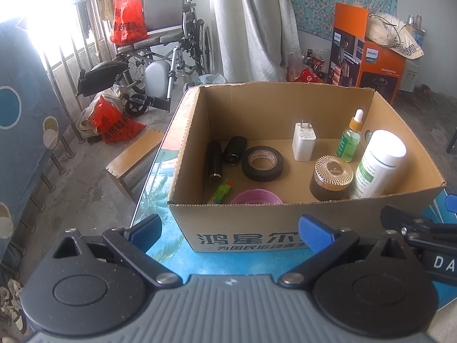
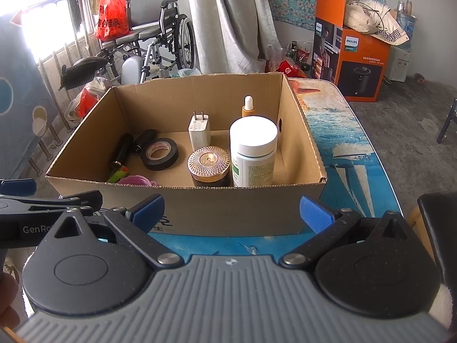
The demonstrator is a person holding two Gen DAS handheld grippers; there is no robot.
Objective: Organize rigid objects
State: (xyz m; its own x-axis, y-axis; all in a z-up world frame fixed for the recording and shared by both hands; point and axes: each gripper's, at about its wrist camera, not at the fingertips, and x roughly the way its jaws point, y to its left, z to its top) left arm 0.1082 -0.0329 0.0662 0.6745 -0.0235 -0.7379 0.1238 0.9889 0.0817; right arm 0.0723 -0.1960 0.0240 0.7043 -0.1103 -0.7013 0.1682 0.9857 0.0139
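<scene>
An open cardboard box stands on the table in front of both grippers. Inside it are a black tape roll, two black cylinders, a white charger plug, a gold-lidded jar, a white-capped bottle, a green dropper bottle, a pink lid and a green toy. My left gripper and right gripper are both open and empty, just short of the box's near wall.
The table has a blue sea-print cover, with a bare strip to the right of the box. Beyond it stand a wheelchair, red bags, a low wooden stool, a curtain and an orange Philips box.
</scene>
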